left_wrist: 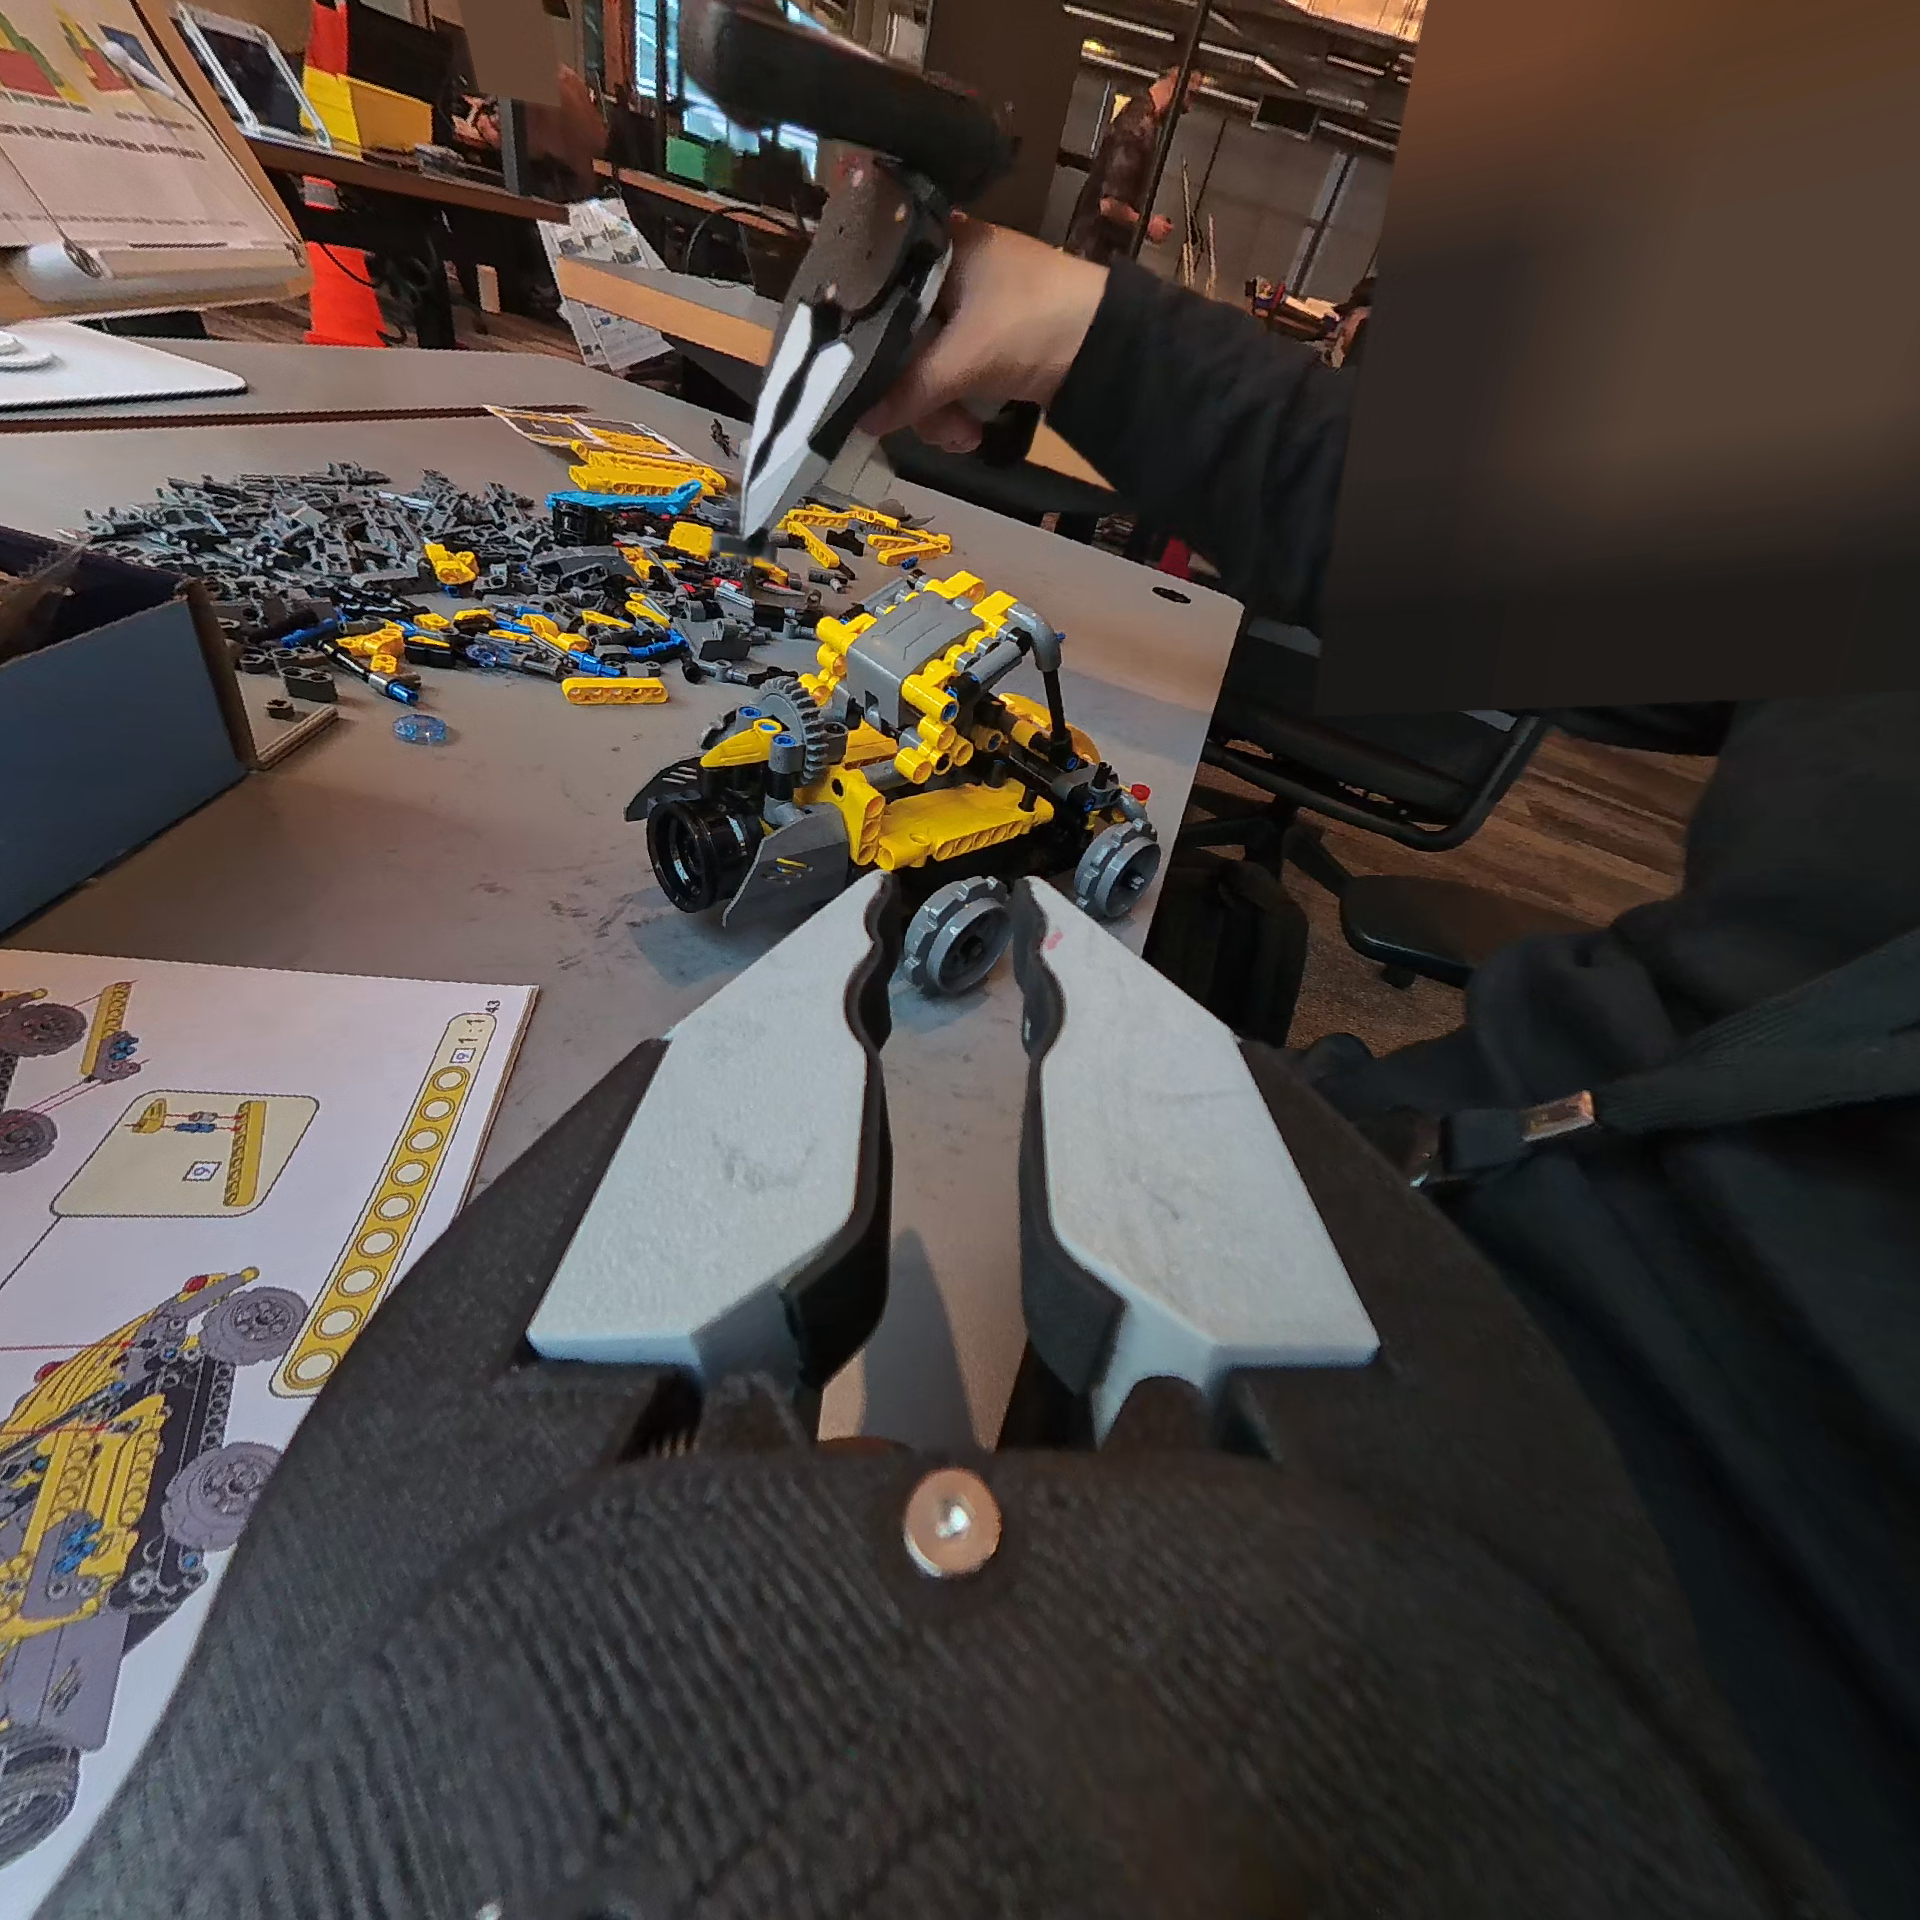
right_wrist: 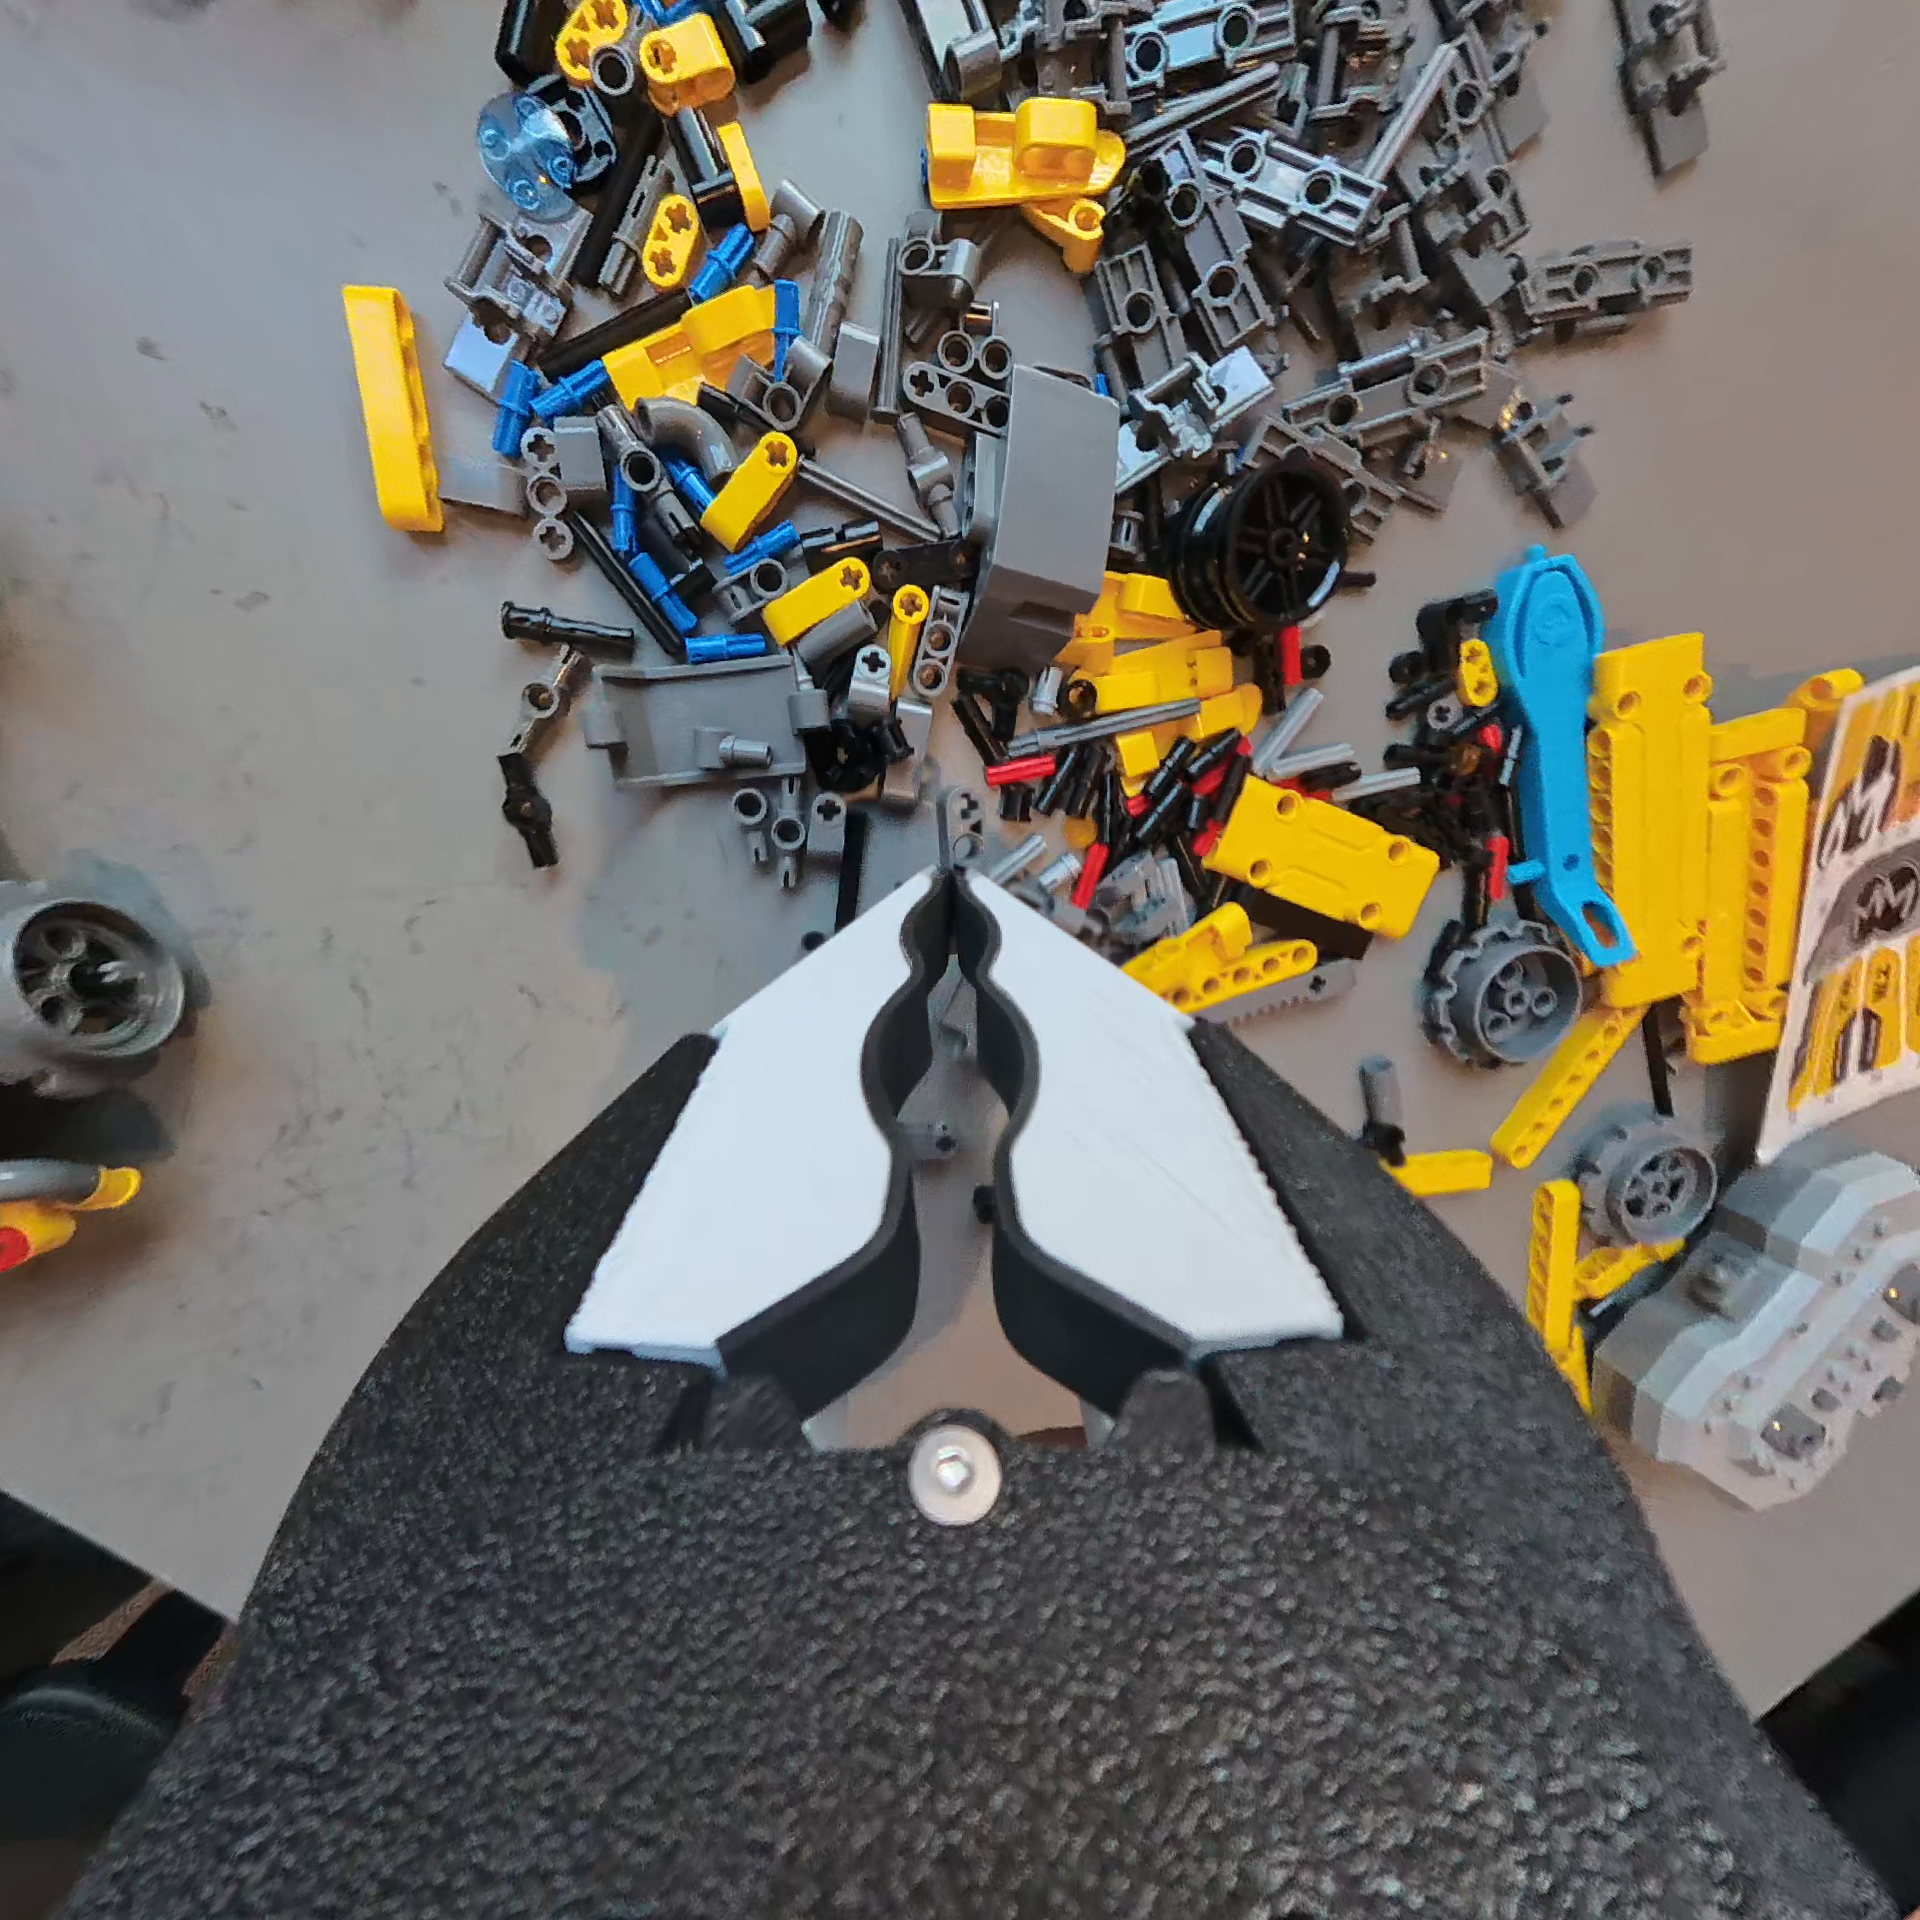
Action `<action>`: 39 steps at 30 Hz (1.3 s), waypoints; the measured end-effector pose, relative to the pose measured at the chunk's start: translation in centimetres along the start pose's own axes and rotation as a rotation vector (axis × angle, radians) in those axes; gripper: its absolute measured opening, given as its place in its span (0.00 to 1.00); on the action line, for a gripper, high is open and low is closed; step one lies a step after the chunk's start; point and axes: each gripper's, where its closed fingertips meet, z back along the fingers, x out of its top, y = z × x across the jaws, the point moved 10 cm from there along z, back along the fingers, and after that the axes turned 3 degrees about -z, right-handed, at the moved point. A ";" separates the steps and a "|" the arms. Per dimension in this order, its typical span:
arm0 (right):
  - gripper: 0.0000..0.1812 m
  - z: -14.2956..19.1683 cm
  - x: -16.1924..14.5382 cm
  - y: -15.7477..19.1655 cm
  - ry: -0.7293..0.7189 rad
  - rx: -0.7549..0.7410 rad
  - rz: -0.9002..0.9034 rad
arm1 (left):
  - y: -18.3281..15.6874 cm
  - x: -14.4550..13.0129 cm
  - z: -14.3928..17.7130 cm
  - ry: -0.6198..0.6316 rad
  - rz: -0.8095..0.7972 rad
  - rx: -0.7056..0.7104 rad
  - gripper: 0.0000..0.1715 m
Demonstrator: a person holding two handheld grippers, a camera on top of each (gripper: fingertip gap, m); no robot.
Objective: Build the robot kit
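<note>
My left gripper (left_wrist: 954, 902) is open and empty. It hovers low over the grey table (left_wrist: 416, 852), with its tips on either side of a grey wheel (left_wrist: 958, 937) of a yellow, grey and black brick-built vehicle (left_wrist: 914, 758). My right gripper (right_wrist: 951, 883) is shut on a small grey connector piece (right_wrist: 961, 816) at the near edge of a pile of loose building parts (right_wrist: 935, 468). In the left wrist view it (left_wrist: 753, 535) points down into the pile (left_wrist: 468, 582), held by a person's hand (left_wrist: 997, 332).
An open instruction booklet (left_wrist: 208, 1195) lies at the near left, with a dark box (left_wrist: 104, 707) behind it. A blue lever tool (right_wrist: 1553, 727), yellow beams (right_wrist: 1652, 790) and a sticker sheet (right_wrist: 1860, 883) lie right of the pile. The table's right edge (left_wrist: 1195, 748) is just behind the vehicle. Left tips to right tips: about 35 cm.
</note>
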 end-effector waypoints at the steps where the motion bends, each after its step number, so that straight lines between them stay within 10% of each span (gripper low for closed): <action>1: 0.00 0.6 -0.4 0.1 -0.007 -0.002 -0.007 | 0.0 0.0 0.0 0.000 0.000 0.000 0.11; 13: 0.00 7.0 -13.6 -0.8 0.020 -0.051 -0.244 | 0.0 0.0 -0.1 0.007 -0.001 0.007 0.11; 20: 0.00 4.1 -18.8 -1.3 0.095 -0.034 -0.332 | 0.0 0.0 -0.2 0.017 -0.001 0.016 0.11; 39: 0.16 2.8 -16.7 -1.8 0.004 0.053 -0.367 | -0.1 -0.1 -0.2 0.021 -0.005 0.013 0.10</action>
